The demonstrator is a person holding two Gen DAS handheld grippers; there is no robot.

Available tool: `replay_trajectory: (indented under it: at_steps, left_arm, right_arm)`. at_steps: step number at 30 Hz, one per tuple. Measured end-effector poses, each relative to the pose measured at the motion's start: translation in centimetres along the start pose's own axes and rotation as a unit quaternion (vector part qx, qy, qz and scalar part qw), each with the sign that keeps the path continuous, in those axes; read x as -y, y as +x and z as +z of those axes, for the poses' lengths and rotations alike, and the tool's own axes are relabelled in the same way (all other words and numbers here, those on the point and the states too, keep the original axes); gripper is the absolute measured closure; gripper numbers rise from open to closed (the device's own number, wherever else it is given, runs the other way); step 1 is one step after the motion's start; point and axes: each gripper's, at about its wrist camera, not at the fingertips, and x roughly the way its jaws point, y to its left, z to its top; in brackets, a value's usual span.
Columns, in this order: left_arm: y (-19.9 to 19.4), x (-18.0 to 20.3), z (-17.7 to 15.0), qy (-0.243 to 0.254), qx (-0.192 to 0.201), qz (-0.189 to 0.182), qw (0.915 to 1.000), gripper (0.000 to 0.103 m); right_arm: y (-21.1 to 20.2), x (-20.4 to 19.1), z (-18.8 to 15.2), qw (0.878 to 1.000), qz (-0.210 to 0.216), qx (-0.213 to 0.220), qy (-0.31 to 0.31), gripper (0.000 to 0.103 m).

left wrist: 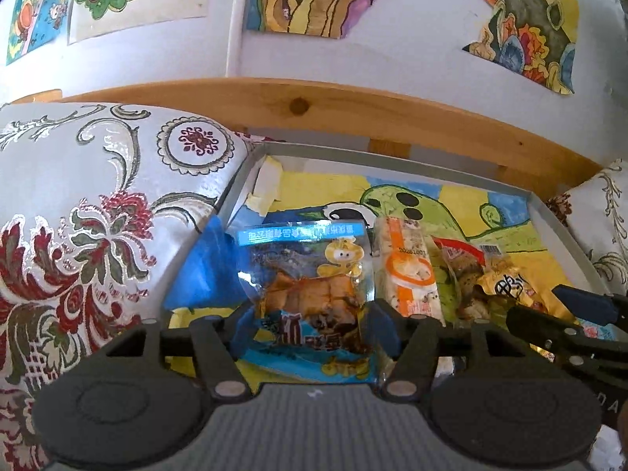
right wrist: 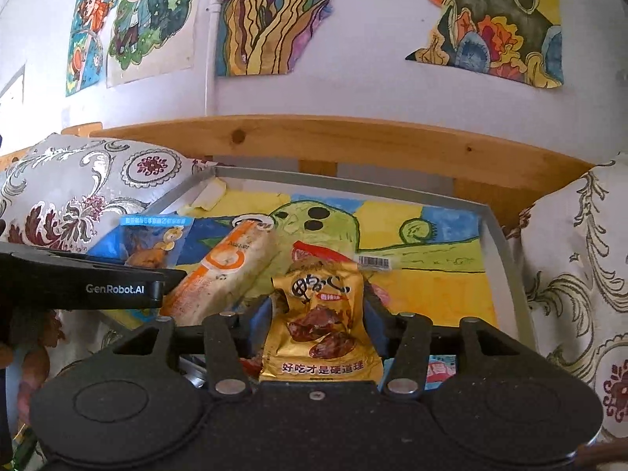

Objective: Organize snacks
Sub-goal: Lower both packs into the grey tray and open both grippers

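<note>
1. Grippers first, both low at near edge of tray. Left gripper point(left wrist: 314, 325) clamps the blue snack pack point(left wrist: 306, 294) between its blue pads, one pad each side of the pack's lower half; the pack stands upright w/ clear window showing brown pieces and a yellow cartoon figure.
2. Right gripper point(right wrist: 320, 322) holds the gold snack pack point(right wrist: 322, 322) the same way, pads pressed on both sides; pack upright, red-brown pieces printed on front, Chinese text along bottom.
3. In right wrist view the left gripper's body comes in from the left, w/ "GenRobot.AI" on its side. In left wrist view the right gripper shows at far right, near the gold pack.
4. Between the 2 held packs: orange-and-white snack bar point(left wrist: 408, 271) lying on the tray bottom, just beside the blue pack; then a red-topped clear pack point(left wrist: 463, 271) w/ barcode label, touching the gold pack from behind.
5. All sit in a grey-rimmed tray point(right wrist: 498, 243) whose bottom is lined w/ a painted picture: green bird shape, yellow and blue areas. Can't tell if the held packs touch the tray bottom.
6. Patterned cushion point(left wrist: 98, 204) left of tray, touching its rim; another cushion point(right wrist: 581, 286) right of it.
7. Behind tray: wooden rail point(left wrist: 353, 114).
8. Farthest: white wall w/ colourful drawings point(right wrist: 274, 19) stuck on.
</note>
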Motion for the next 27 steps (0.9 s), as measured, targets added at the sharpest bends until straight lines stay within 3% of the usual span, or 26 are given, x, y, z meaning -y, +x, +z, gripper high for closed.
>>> replay_trajectory:
  at_steps: [5,12,19,27]
  left_arm:
    - [-0.8,-0.1,0.3,-0.004,0.012,0.005,0.9999,0.018]
    - [-3.2,-0.2,0.7,-0.011,0.035,0.007,0.9993,0.004]
    - [-6.6,-0.5,0.6,-0.031,0.070,-0.010,0.9970,0.001]
    - [-10.7,-0.6,-0.1,-0.038,0.101,-0.024,0.9939,0.000]
  right_arm:
    - [-0.8,-0.1,0.3,1.000,-0.004,0.009,-0.010,0.038]
    - [-3.0,0.1,1.0,0.999,-0.015,0.030,-0.012,0.022]
    - [-6.4,0.4,1.6,0.998,-0.029,0.062,-0.011,0.008]
    - [-11.3,0.3,1.0,0.995,-0.030,0.094,-0.013,0.001]
